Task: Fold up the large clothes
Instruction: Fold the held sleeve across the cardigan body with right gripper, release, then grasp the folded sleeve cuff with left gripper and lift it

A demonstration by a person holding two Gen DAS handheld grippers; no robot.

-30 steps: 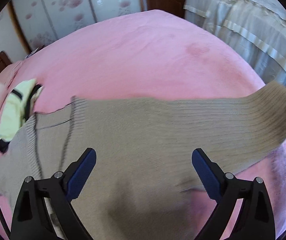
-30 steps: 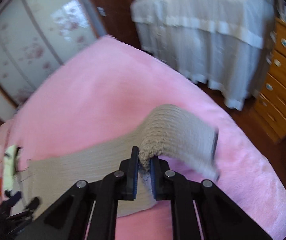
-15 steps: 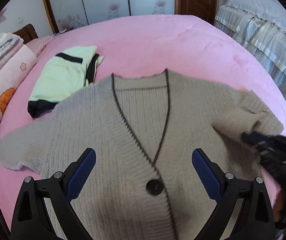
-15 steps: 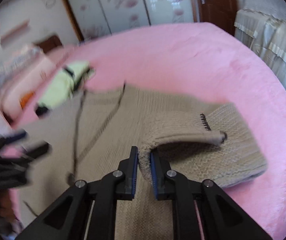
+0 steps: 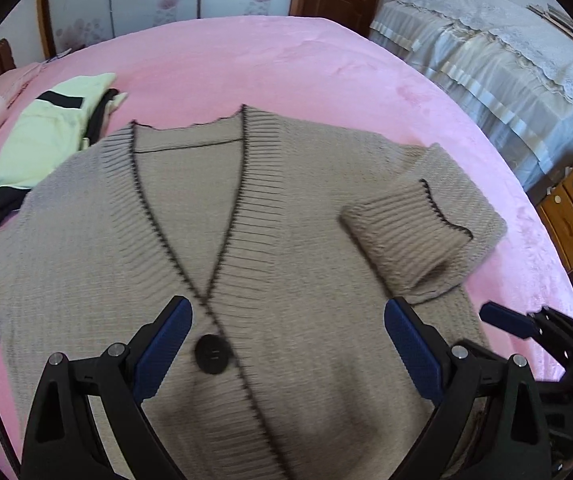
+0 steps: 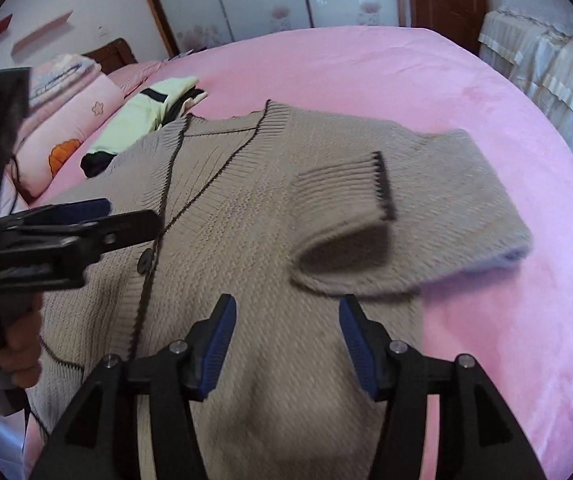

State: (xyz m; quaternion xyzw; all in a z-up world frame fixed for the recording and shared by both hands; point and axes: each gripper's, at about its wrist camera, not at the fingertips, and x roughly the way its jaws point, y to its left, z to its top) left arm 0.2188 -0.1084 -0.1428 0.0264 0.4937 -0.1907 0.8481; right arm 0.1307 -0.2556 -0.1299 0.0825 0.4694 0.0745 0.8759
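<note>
1. Both grippers hold nothing: the left gripper and right gripper hang spread wide over the cardigan.
2. It lies flat on the pink bed, one sleeve folded in.

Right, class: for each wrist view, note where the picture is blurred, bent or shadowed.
Left wrist view: fisheye bends the bed edge; the cardigan neckline smears with motion. Right wrist view: the left gripper looms blurred, and the folded sleeve cuff casts a dark shadow beneath.
</note>
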